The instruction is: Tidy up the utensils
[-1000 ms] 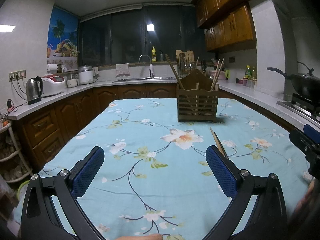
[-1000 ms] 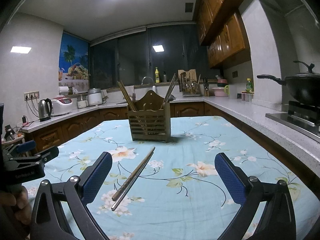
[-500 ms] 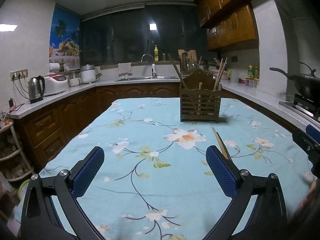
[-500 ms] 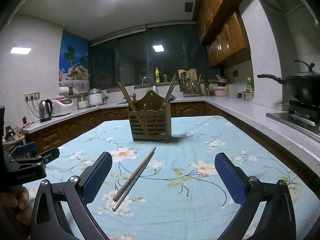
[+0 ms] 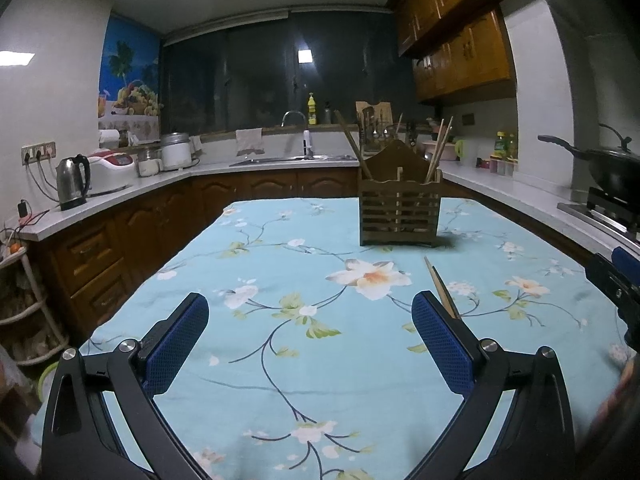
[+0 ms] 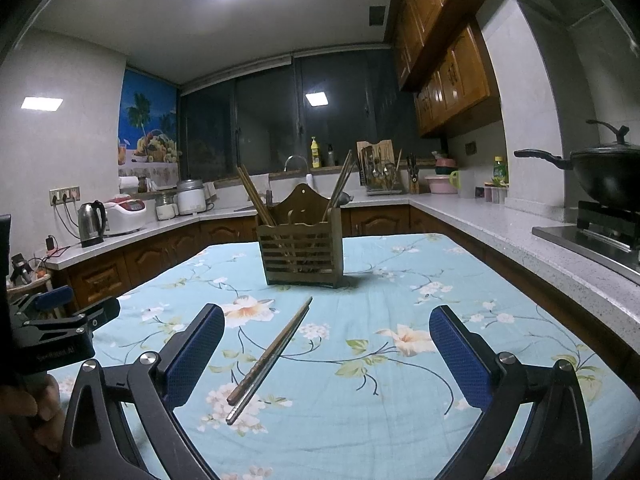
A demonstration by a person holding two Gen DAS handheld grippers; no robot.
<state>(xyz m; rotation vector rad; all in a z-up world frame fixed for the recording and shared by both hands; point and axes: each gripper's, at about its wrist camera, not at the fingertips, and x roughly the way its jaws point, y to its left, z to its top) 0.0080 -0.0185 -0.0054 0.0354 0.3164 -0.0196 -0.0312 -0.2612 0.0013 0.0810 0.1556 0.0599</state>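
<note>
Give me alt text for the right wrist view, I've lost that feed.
A pair of chopsticks lies loose on the floral blue tablecloth, between the wide-open fingers of the right gripper, nearer its left finger. Beyond them stands a slatted wooden utensil holder with more chopsticks leaning in both ends. The left gripper shows at the frame's left edge.

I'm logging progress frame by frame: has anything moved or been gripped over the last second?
Almost nothing. The left gripper has drifted slightly, so the slatted wooden utensil holder sits a little further right in its view. Nothing was taken hold of or let go. The pair of wooden chopsticks lies where it did on the pale blue floral tablecloth, and the right gripper stays open and still above it.
</note>
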